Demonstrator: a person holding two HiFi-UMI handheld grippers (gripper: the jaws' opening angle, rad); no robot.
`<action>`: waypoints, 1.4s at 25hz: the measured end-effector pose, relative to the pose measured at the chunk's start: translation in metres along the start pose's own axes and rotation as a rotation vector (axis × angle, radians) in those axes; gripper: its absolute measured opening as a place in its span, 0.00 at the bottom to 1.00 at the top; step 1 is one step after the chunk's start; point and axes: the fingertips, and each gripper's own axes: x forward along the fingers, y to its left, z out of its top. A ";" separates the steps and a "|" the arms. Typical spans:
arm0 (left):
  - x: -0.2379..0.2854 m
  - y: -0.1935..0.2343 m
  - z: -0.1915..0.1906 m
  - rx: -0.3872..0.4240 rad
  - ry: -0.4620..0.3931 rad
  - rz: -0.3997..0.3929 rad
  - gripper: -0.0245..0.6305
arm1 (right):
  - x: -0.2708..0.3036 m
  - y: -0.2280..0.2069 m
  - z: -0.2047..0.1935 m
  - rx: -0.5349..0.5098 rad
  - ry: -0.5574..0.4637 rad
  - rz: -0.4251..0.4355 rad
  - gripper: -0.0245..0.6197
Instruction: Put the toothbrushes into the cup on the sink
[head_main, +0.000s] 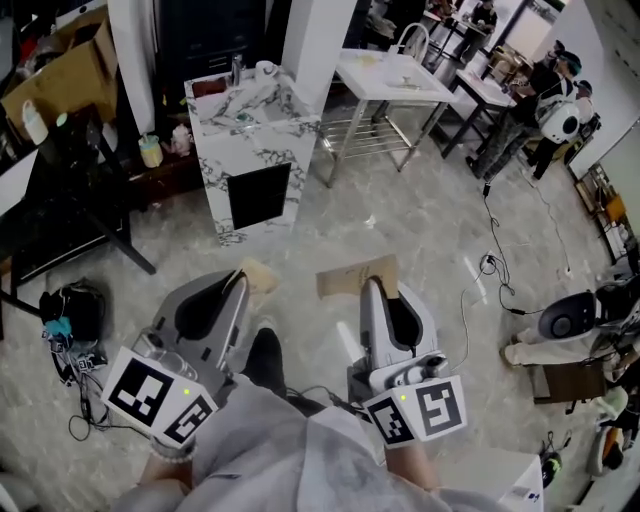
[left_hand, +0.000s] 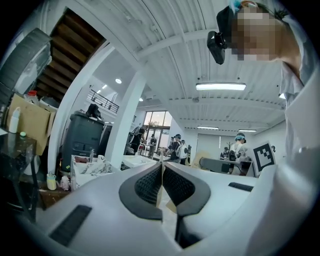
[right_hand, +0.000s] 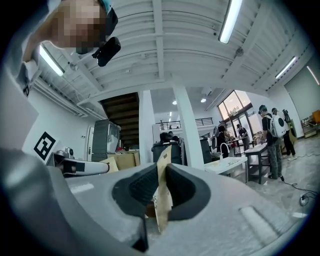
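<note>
The sink (head_main: 262, 145), a marble-faced unit, stands across the floor, well apart from both grippers. The left gripper (head_main: 243, 278) is clamped on a cardboard scrap (head_main: 260, 275). The right gripper (head_main: 372, 288) is clamped on a cardboard sheet (head_main: 357, 277). Both point level towards the sink.

The likely trouble from here is full jaws: neither gripper can take a toothbrush until its cardboard is let go. Loose cables (head_main: 488, 264) on the floor might also catch a foot on the way over.

A small pale thing at the sink's back edge may be the cup (head_main: 266, 69), but it is too small to be sure. No toothbrushes can be made out in any view. The sheet blocks part of the right gripper view.
</note>
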 end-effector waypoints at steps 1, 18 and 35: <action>0.006 0.000 0.000 -0.001 0.001 -0.010 0.05 | 0.001 -0.004 0.001 -0.003 0.001 -0.007 0.10; 0.136 0.032 0.006 -0.017 0.039 -0.151 0.05 | 0.080 -0.076 0.001 -0.039 0.016 -0.088 0.10; 0.289 0.123 0.026 -0.018 0.045 -0.192 0.05 | 0.226 -0.161 0.011 -0.050 0.014 -0.125 0.10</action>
